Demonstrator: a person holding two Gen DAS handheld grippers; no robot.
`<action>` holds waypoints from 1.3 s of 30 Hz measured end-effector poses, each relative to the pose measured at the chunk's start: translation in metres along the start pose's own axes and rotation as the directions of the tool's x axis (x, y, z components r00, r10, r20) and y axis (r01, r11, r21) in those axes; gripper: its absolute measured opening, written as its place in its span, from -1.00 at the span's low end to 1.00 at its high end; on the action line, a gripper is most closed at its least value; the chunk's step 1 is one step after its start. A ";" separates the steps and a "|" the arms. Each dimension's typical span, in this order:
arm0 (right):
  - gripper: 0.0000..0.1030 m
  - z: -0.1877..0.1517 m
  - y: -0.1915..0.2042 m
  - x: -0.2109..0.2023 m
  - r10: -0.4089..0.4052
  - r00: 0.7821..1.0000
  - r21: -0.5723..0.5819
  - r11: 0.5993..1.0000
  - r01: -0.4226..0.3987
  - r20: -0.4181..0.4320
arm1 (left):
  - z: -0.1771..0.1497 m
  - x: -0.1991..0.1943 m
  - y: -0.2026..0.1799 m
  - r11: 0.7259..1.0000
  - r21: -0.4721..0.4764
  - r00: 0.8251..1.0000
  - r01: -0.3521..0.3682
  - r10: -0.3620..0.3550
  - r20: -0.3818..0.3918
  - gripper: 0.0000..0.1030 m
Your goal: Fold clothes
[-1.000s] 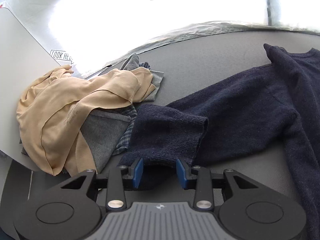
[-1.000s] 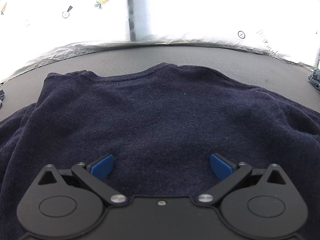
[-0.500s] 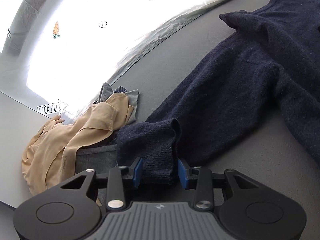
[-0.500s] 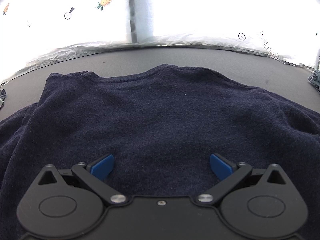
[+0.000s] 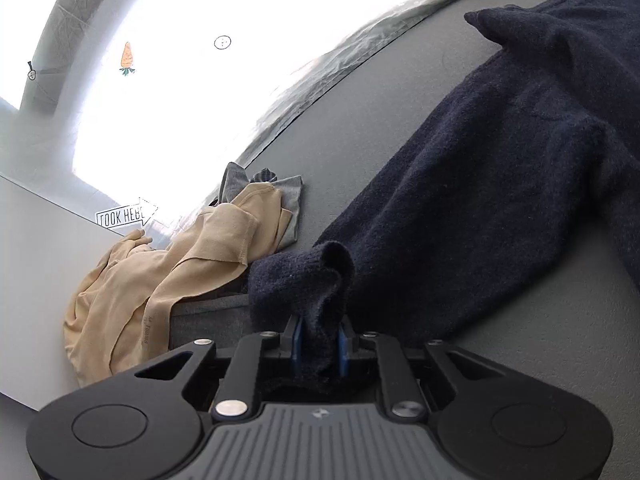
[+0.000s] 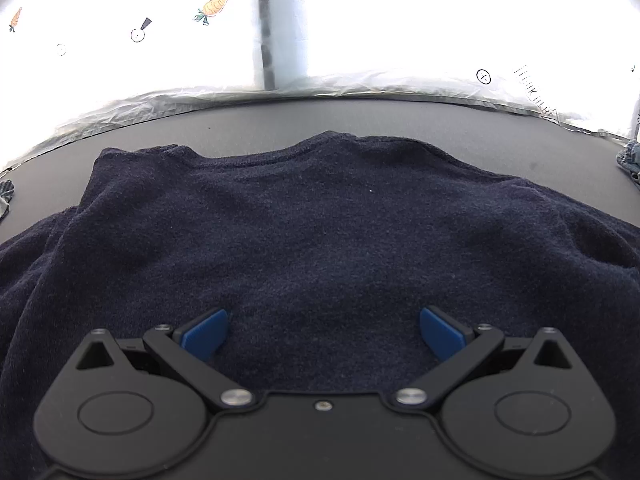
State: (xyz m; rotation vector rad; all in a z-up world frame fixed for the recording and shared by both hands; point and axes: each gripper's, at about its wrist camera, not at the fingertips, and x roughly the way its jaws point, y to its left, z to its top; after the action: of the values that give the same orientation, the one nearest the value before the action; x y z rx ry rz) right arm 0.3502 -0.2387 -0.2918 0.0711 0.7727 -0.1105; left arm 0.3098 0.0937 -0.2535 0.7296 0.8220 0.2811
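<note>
A dark navy knit sweater (image 6: 320,232) lies spread flat on the grey table (image 6: 360,120), neckline at the far side. Its sleeve (image 5: 460,208) stretches towards my left gripper in the left wrist view. My left gripper (image 5: 319,342) is shut on the sleeve cuff (image 5: 304,280), which bunches up between the blue pads and is lifted off the table. My right gripper (image 6: 322,330) is open and empty, with its blue pads wide apart just over the sweater's body near the hem.
A pile of other clothes lies left of the cuff: a tan garment (image 5: 168,280) over grey and checked pieces (image 5: 280,196). A white board (image 5: 36,280) stands behind the pile. A denim item (image 6: 630,160) sits at the table's far right edge.
My left gripper has shut on the sleeve cuff and lifted it, tilting and swinging away from the clothes pile. The right gripper has stayed open and still over the sweater.
</note>
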 end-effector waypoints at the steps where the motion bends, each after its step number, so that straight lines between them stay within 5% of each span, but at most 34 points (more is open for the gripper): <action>1: 1.00 0.000 0.000 0.000 0.000 1.000 0.000 1.000 0.000 0.002 | 0.001 -0.001 0.009 0.999 -0.036 1.000 -0.029 0.029 -0.005 -0.84; 5: 1.00 -0.002 0.000 -0.001 0.001 1.000 0.000 1.000 -0.001 0.010 | 0.006 -0.011 0.060 0.964 -0.221 0.989 -0.150 0.143 -0.047 -0.85; 9: 1.00 -0.003 0.000 -0.001 0.002 1.000 0.000 1.000 -0.002 0.017 | 0.003 -0.018 0.120 0.875 -0.410 0.966 -0.257 0.223 -0.131 -0.87; 13: 1.00 -0.004 -0.001 -0.002 0.007 1.000 -0.001 1.000 -0.007 0.018 | -0.006 -0.020 0.158 0.810 -0.489 0.946 -0.323 0.260 -0.195 -0.88; 25: 1.00 -0.003 -0.002 -0.001 0.010 1.000 -0.003 1.000 -0.010 0.021 | -0.058 0.031 0.174 0.757 -0.547 0.906 -0.357 0.138 -0.400 -0.73; 28: 1.00 -0.003 -0.002 0.000 0.010 1.000 -0.003 1.000 -0.010 0.016 | -0.081 0.048 0.174 0.702 -0.590 0.851 -0.399 0.043 -0.524 -0.63; 31: 1.00 0.000 -0.002 0.000 0.018 1.000 -0.010 1.000 -0.018 0.000 | -0.101 0.042 0.179 0.616 -0.653 0.822 -0.442 -0.014 -0.570 -0.49; 33: 1.00 0.003 -0.004 -0.001 0.042 0.999 -0.030 0.999 -0.043 -0.032 | -0.112 0.031 0.182 0.570 -0.683 0.820 -0.457 -0.026 -0.571 -0.41; 35: 1.00 0.001 -0.011 -0.009 0.058 0.997 -0.026 0.998 -0.059 -0.047 | -0.116 0.016 0.181 0.559 -0.698 0.835 -0.447 -0.020 -0.550 -0.36; 37: 1.00 -0.004 -0.019 -0.022 0.057 0.997 -0.011 0.998 -0.058 -0.049 | -0.118 -0.001 0.174 0.562 -0.725 0.863 -0.399 -0.035 -0.503 -0.29; 39: 1.00 -0.009 -0.028 -0.034 0.057 0.997 0.004 0.998 -0.057 -0.050 | -0.113 -0.017 0.161 0.584 -0.762 0.909 -0.278 -0.097 -0.406 -0.22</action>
State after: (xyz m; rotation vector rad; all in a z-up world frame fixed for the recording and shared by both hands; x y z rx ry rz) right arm 0.3157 -0.2629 -0.2751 0.0983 0.8198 -0.0554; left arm 0.2212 0.2561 -0.1845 -0.1935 0.9302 0.8740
